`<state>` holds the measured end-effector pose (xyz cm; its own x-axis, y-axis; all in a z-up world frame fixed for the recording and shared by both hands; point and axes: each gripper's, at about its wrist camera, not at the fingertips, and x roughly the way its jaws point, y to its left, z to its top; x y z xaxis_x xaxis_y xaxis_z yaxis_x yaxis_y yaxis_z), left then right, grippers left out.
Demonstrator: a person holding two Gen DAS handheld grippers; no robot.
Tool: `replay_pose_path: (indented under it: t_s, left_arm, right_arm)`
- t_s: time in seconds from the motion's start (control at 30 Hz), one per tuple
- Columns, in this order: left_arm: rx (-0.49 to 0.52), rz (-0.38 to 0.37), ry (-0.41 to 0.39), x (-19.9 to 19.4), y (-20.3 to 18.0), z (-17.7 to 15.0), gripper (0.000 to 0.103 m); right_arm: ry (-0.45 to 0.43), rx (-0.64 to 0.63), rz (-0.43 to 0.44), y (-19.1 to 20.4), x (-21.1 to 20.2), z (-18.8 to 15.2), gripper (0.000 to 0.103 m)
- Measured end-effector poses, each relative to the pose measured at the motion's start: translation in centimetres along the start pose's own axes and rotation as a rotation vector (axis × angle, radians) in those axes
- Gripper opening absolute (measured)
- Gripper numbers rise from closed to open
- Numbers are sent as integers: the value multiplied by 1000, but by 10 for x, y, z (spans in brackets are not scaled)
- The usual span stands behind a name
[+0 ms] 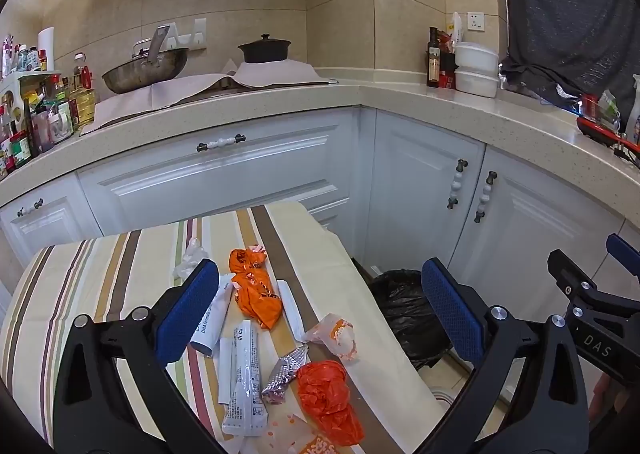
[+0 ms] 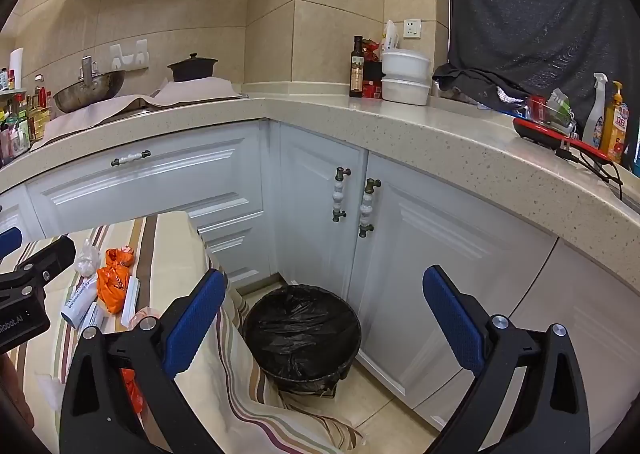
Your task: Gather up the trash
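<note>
Between my left gripper's (image 1: 320, 314) blue pads, which stand wide apart and hold nothing, I see the litter spread over the striped tablecloth (image 1: 100, 274). Nearest the left pad lies a white tube (image 1: 214, 314), with a long printed sachet (image 1: 244, 382) just below it. Beside them sits a crumpled orange bag (image 1: 254, 290), and next to that a flat white strip (image 1: 292, 310). Closer to me I make out a silver foil wrapper (image 1: 286, 374) touching a bunched red plastic bag (image 1: 328, 398), and just above those a white-and-orange wrapper (image 1: 338, 334). A clear crumpled plastic scrap (image 1: 192, 254) rests at the far end of the pile. My right gripper (image 2: 324, 318) hangs off the table's right edge with its fingers spread just as wide, empty, and framed between them on the tiled floor is the round bin (image 2: 302, 338) lined with a black bag, standing against the table's draped cloth and before the white corner cabinets (image 2: 420, 254). Beyond, on the speckled countertop (image 2: 400, 122), I can see a wok (image 2: 90, 90), a dark lidded pot (image 2: 193, 68), an oil bottle (image 2: 357, 68), stacked white containers (image 2: 405, 76) and a spray bottle (image 2: 597, 110) beside a yellow pump bottle (image 2: 616, 120).
</note>
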<state>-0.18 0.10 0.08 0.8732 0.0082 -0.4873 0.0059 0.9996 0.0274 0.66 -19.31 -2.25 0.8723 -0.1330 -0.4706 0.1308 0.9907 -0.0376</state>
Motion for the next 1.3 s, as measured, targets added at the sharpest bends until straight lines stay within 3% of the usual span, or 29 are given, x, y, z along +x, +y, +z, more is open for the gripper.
replay_pose_path:
  t_s: [1.3]
  left_arm:
    - [7,-14,15,9,-4,-8,99]
  right_arm:
    - [6,0,-5,1,3,-2,96]
